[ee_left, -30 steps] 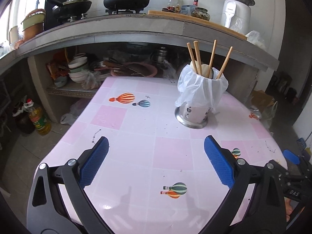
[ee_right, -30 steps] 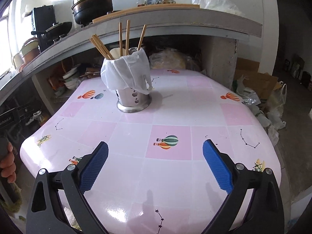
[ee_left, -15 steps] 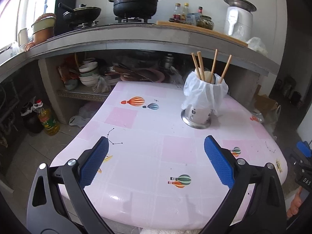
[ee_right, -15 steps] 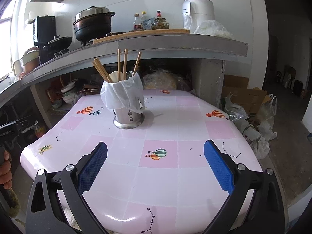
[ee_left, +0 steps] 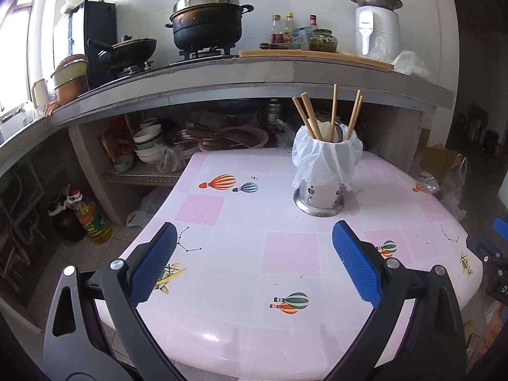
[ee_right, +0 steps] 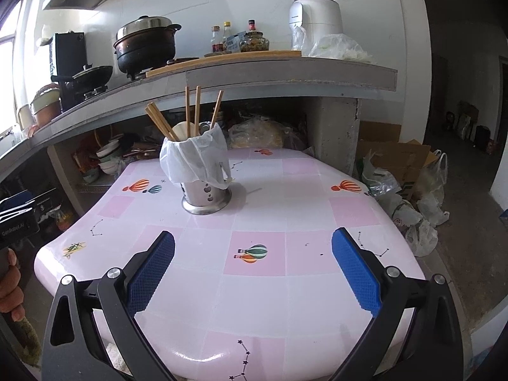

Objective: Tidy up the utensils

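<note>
A pink table (ee_left: 285, 254) with balloon pictures stands by a grey kitchen counter (ee_left: 222, 73). From the left gripper (ee_left: 254, 266), fingers wide apart and empty, a shiny metal holder (ee_left: 320, 197) wrapped in a white bag holds wooden chopsticks (ee_left: 333, 111), far off at 1 o'clock.

From the right gripper (ee_right: 254, 266), also wide apart, the round holder (ee_right: 206, 198) stands at 11 o'clock.

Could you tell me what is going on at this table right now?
A person holds a claw in each hand over the pink table; the left claw and right claw are both open and empty. The chopsticks stand in the steel holder, lined with a white plastic bag. Nothing is being gripped.
</note>
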`<state>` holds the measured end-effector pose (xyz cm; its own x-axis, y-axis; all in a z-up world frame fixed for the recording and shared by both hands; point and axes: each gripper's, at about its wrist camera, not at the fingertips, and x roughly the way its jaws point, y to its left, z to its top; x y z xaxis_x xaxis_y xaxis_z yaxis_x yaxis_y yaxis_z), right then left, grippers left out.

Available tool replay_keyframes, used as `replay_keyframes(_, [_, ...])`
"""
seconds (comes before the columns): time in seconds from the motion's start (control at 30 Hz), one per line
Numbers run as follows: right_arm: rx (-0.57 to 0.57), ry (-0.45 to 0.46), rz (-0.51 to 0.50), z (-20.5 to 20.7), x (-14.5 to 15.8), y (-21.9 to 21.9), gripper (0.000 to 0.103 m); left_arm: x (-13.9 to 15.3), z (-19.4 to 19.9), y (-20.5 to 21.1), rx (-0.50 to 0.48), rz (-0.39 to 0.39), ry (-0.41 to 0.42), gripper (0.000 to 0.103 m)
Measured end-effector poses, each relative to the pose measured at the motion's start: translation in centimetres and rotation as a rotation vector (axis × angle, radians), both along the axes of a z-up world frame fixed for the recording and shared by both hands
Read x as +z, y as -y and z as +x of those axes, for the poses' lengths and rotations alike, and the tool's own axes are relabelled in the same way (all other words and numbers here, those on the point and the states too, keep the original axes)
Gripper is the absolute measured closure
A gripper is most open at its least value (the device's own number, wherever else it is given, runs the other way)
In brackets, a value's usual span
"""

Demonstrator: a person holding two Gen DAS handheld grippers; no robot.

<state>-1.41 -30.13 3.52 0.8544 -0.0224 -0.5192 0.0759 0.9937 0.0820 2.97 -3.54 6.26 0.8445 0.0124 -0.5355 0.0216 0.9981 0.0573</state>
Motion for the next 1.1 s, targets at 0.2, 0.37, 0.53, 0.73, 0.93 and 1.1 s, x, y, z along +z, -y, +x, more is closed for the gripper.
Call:
replay_keyframes(0.2, [-0.018, 0.009, -0.007, -0.1, 0.5, 0.3, 0.006, 0.2, 0.0, 0.6, 0.003, -0.037, -0.005, 0.008])
replay_keyframes(0.37, [-0.031, 0.001, -0.039, 0.1, 0.6, 0.2, 0.007, -0.1, 0.1, 1.2, -0.006, -0.044, -0.012, 0.008])
replay_keyframes(0.53, [-0.033, 0.006, -0.069, 0.1, 0.8, -0.2, 0.007, -0.1, 0.3, 1.5, 0.000, -0.055, -0.015, 0.008])
replay_keyframes(0.73, [-0.041, 0.004, -0.079, 0.4, 0.9, -0.2, 0.007, 0.0, 0.6, 1.3, 0.019, -0.070, -0.011, 0.008])
replay_keyframes(0.93, [-0.039, -0.015, -0.078, 0.8, 0.7, -0.6, 0.007, -0.1, 0.8, 1.1, 0.022, -0.064, -0.014, 0.008])
replay_keyframes(1.1, [-0.030, -0.008, -0.089, 0.9, 0.8, -1.0, 0.007, 0.0, 0.9, 0.9, 0.030, -0.068, -0.014, 0.008])
